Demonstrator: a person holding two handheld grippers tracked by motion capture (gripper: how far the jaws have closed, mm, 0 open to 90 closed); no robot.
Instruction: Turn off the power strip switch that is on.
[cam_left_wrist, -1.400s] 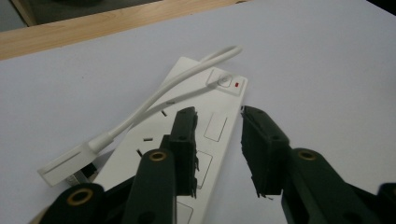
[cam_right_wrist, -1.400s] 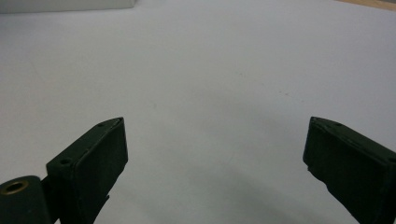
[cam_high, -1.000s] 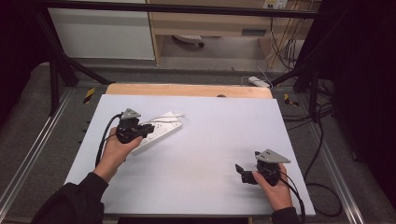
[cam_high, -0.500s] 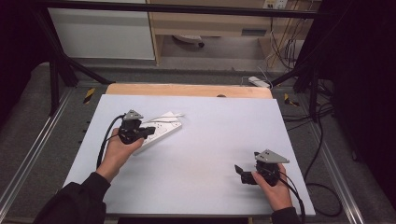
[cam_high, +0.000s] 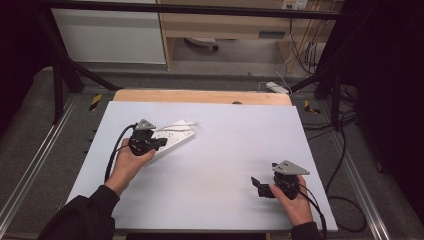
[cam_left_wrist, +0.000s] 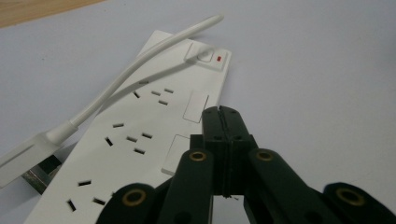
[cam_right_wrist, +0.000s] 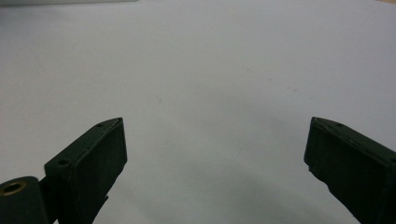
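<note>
We have our left tongs (cam_left_wrist: 223, 122) pressed closed over the white power strip (cam_left_wrist: 140, 135) at the surface's left, its switch untouched we judge, while our right tongs (cam_right_wrist: 215, 154) wait open, well apart.

Lab: framed rig table (cam_high: 210, 200), trailing cables (cam_high: 320, 55), power strip on floor (cam_high: 276, 87).

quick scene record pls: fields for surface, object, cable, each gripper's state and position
surface: white table top
object: white power strip, lying flat at the person's left, red indicator by its switch
cable: white cable lying across the strip, a flat plug at its end
left gripper: jaws shut, tips over the strip, nothing between them
right gripper: jaws wide open, near the table's right front, apart from the strip
</note>
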